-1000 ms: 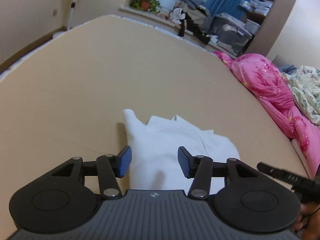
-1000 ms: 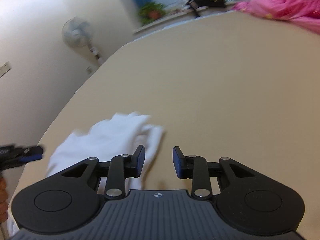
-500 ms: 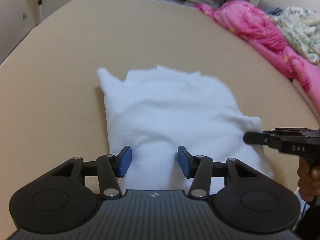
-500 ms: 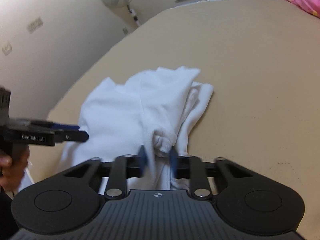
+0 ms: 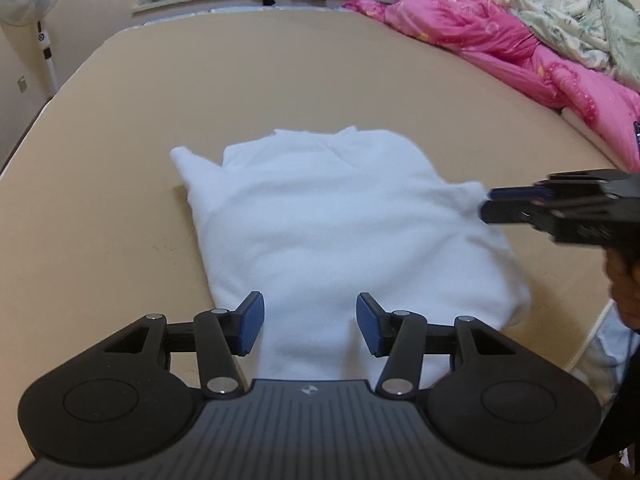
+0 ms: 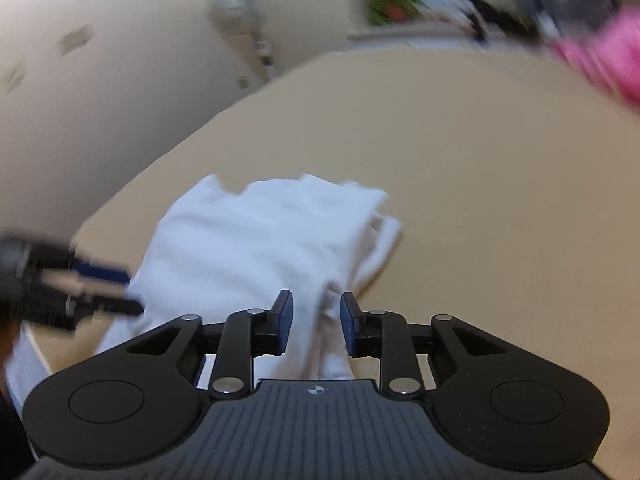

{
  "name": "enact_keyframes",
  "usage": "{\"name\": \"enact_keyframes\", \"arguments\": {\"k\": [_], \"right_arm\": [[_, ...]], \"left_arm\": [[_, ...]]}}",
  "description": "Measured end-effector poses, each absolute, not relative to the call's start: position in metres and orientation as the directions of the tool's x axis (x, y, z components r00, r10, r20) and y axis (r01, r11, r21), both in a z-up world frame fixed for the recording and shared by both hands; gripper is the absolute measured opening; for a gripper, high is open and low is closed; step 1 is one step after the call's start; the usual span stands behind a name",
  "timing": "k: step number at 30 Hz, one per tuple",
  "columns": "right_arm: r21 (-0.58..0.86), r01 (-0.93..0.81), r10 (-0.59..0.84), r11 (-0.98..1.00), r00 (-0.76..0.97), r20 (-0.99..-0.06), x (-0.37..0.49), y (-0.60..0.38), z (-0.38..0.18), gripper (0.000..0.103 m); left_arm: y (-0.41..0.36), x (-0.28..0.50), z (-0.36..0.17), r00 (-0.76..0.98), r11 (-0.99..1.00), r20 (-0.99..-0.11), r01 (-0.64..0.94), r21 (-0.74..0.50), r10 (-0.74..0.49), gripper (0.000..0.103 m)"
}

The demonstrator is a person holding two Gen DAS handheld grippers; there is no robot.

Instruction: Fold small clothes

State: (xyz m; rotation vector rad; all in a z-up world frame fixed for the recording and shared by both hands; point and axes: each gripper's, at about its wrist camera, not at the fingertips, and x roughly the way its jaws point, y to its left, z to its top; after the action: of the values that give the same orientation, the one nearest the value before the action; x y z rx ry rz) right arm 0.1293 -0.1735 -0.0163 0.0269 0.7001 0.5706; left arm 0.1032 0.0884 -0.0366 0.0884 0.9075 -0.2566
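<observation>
Jaws: my left gripper [image 5: 310, 328] gapes empty; right gripper [image 6: 316, 322] just reopened, narrow, loose fold between, unpinched.
Shirt: white shirt [image 5: 344, 232] mid-frame on tan bed [image 5: 280, 80].
Risk: that bunched lower-right edge could flop open, I reckon.

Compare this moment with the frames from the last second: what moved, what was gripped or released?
The right gripper pinched a bunch at the white garment's edge half a second ago; its jaws have just been opening, cloth between them but no longer pressed. The garment now lies flatter on the tan bed. The left gripper stayed open, holding nothing.
</observation>
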Motion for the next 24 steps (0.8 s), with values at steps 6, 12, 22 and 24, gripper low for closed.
{"name": "enact_keyframes", "arguments": {"k": [6,12,22,24], "right_arm": [[0.104,-0.573,0.425,0.813,0.462,-0.778,0.128,-0.153,-0.059,0.045],[-0.025,-0.500,0.334,0.865,0.614,-0.715,0.103,-0.176,-0.011,0.048],[0.163,-0.303,0.343,0.939,0.776,-0.530,-0.008,-0.229,0.053,0.080],[0.193,-0.263,0.326,0.945,0.797,-0.508,-0.029,-0.227,0.051,0.087]], "left_arm": [[0.075,0.110,-0.039,0.566,0.973,-0.816,0.229,0.022,-0.115,0.059],[0.075,0.064,0.015,0.687,0.981,-0.723,0.177,0.079,-0.066,0.086],[0.049,-0.055,0.065,0.807,0.997,-0.590,0.045,0.068,0.003,0.103],[0.036,-0.076,0.059,0.814,0.998,-0.580,0.041,0.047,-0.006,0.103]]}}
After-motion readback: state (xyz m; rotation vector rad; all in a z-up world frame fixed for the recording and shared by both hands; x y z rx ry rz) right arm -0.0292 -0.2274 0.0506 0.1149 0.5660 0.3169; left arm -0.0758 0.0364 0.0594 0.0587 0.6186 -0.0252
